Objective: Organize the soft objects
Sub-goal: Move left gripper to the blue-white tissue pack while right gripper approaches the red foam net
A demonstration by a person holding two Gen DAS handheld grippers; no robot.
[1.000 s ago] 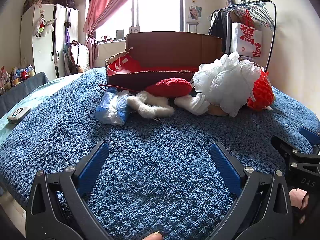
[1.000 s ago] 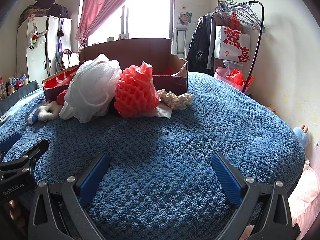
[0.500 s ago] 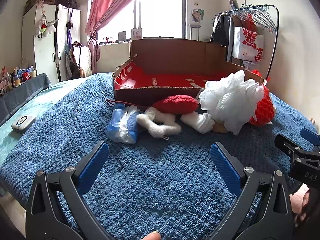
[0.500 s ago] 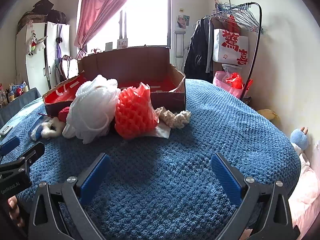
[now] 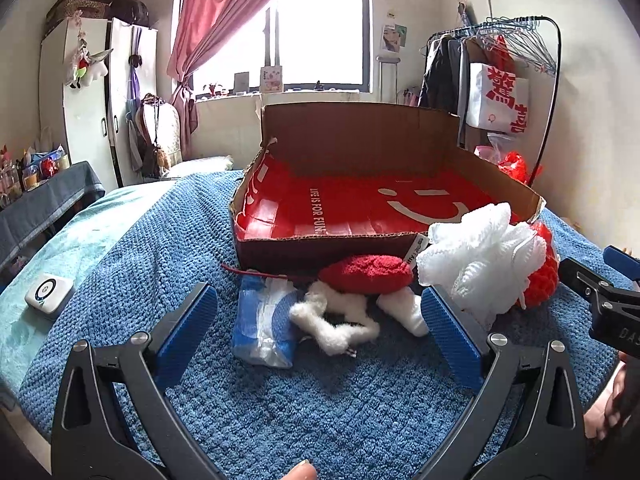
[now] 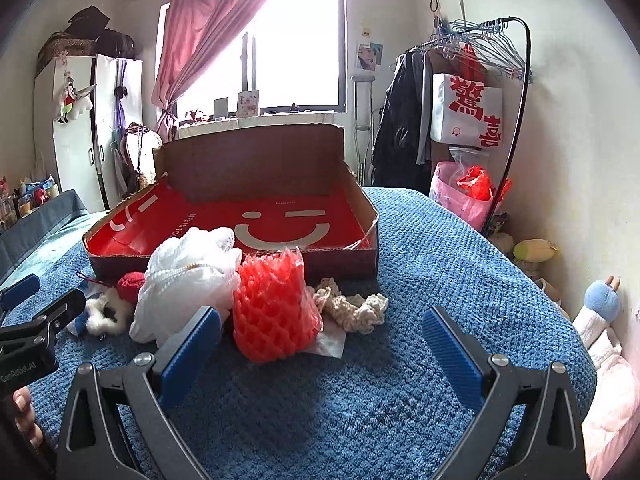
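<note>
your left gripper [image 5: 318, 328], jaws wide apart and empty, faces the fluffy white toy [image 5: 340, 322] lying crosswise just ahead between its fingers, before the cardboard box [image 5: 320, 242] (your right gripper [image 6: 320, 344], likewise spread, points nearer the red foam net [image 6: 276, 312]).

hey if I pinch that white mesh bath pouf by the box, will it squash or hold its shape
The white mesh bath pouf is bunched, airy netting, so it will probably squash flat between the pads and feel very light. Loose ruffles may snag or trail, and it leans on the red foam net, which might shift with it.
</note>
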